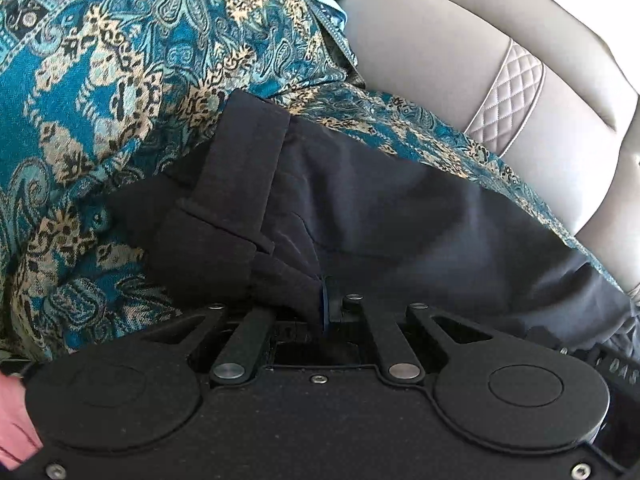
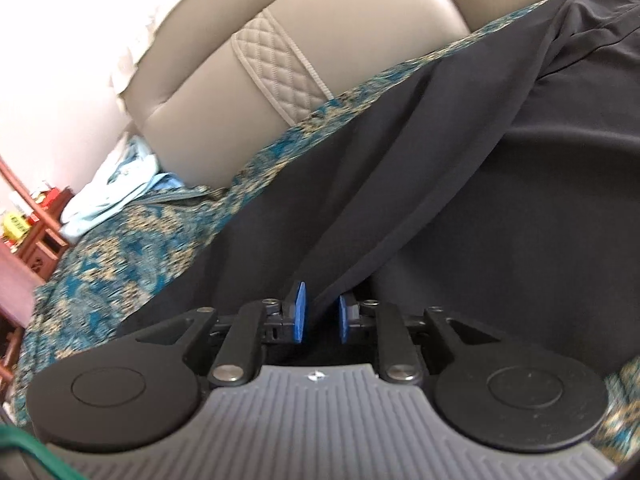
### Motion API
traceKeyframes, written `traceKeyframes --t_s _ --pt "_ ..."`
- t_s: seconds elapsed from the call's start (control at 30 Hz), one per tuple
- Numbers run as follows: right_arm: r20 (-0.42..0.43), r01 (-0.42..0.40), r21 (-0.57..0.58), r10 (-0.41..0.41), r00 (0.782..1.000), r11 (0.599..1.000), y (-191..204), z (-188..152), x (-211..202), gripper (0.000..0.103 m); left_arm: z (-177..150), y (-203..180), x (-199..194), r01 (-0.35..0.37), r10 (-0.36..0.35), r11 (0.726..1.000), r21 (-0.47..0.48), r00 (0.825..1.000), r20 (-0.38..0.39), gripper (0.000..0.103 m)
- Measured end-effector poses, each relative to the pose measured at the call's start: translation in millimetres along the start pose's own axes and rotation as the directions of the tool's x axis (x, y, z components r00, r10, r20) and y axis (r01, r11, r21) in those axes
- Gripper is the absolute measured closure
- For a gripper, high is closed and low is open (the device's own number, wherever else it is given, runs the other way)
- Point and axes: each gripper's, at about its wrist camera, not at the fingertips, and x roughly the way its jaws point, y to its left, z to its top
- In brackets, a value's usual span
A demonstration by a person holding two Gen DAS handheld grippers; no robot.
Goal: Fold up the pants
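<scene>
A beige padded headboard backs the teal paisley bedspread; wooden furniture beside.

Patterned bedspread — teal ground with gold and black paisley, spread over the whole lying surface; upholstered headboard — beige leather-like panels, standing just behind the spread; quilted strap — diamond stitching with pale piping, running down across the headboard panels; pale blue cloth — crumpled, lying on the spread at the foot of the headboard; wooden side cabinet — reddish-brown, beside the bed, with small red and yellow items on top, too blurred to tell.
</scene>
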Motion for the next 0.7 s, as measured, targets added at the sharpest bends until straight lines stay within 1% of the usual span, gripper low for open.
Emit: traceKeyframes --t_s 0.13,0.2,0.23,0.27,0.3,0.33,0.4,0.47,0.6,0.7 --pt "0.024 0.032 -0.01 -0.032 0.999 0.999 -9 15 9 0.071 -1 -2 1 -0.005 0.005 1.0 0.012 1.0 0.004 0.097" --pt "0.033 0.051 -0.044 -0.049 0.998 0.998 -9 23 14 0.073 -2 -1 1 -0.005 0.005 1.0 0.017 1.0 0.007 0.096" --pt "0.033 0.061 -0.055 -0.059 0.998 0.997 -9 27 17 0.076 -3 -1 1 -0.004 0.004 1.0 0.021 1.0 0.009 0.096" --pt "0.033 0.07 -0.059 -0.068 0.997 0.996 -10 31 19 0.087 -3 -1 1 -0.004 0.004 1.0 0.024 1.0 0.012 0.096" --pt "0.032 0.082 -0.061 -0.08 0.996 0.995 -11 36 22 0.091 -3 -2 1 -0.005 0.005 1.0 0.027 1.0 0.013 0.096" --pt "0.033 0.086 -0.062 -0.084 0.996 0.994 -12 40 23 0.091 -4 -2 1 -0.008 0.007 1.0 0.029 1.0 0.015 0.096" --pt "0.068 0.123 -0.068 -0.118 0.991 0.99 -15 47 20 0.094 -3 -3 0 -0.01 0.01 1.0 0.029 1.0 0.015 0.095" --pt "0.09 0.131 -0.071 -0.124 0.988 0.989 -19 48 13 0.094 -3 -3 1 -0.011 0.011 1.0 0.027 1.0 0.014 0.095" --pt "0.113 0.132 -0.072 -0.124 0.986 0.989 -28 42 -7 0.094 -2 -2 0 -0.007 0.007 1.0 0.025 1.0 0.007 0.093" --pt "0.12 0.13 -0.047 -0.124 0.985 0.99 -37 30 -22 0.094 -1 0 0 -0.001 0.001 1.0 0.021 1.0 -0.001 0.092"
